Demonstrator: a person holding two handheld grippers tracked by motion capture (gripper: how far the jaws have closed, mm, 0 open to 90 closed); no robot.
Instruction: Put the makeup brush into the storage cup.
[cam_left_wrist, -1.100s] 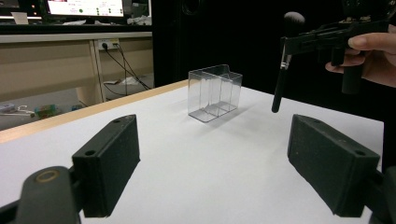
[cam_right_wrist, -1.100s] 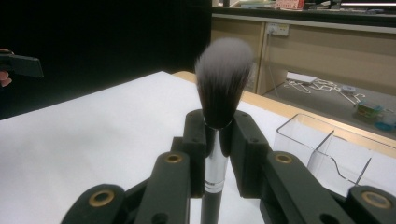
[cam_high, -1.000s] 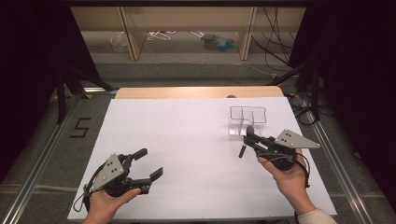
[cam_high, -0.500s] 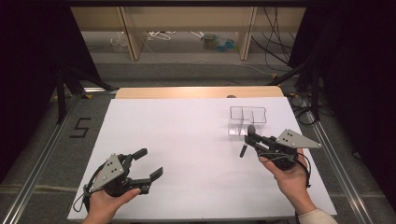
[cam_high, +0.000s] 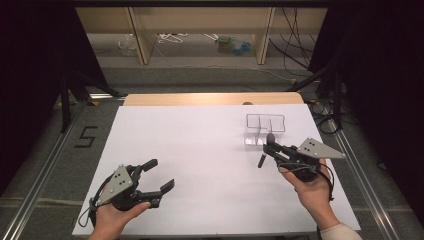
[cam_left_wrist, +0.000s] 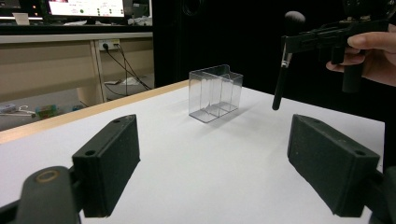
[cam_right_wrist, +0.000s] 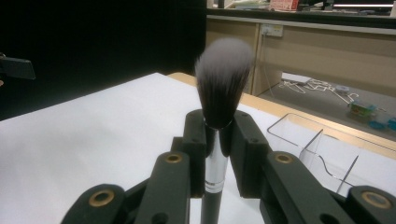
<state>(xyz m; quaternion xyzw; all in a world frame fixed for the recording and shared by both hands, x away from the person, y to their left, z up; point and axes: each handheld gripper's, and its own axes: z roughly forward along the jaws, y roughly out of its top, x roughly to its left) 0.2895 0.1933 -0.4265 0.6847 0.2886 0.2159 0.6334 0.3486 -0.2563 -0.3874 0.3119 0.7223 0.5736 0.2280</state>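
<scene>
Right gripper (cam_high: 268, 150): jaws clamped on a makeup brush (cam_right_wrist: 219, 121) at its ferrule (bristles up, handle hanging down), held just in front of the clear divided organizer (cam_high: 264, 128). Left gripper (cam_high: 159, 176): jaws spread wide, holding nothing, well apart from the organizer, low over the white table (cam_high: 200, 150).

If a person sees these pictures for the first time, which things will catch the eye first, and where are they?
First comes the black-handled makeup brush with a soft grey-tipped head, held upright and off the table in the closed right gripper on the right side. Just beyond it stands a clear plastic organiser box with compartments on the wide white table. At the near left, the left gripper is open, its jaws wide apart and holding nothing.
</scene>
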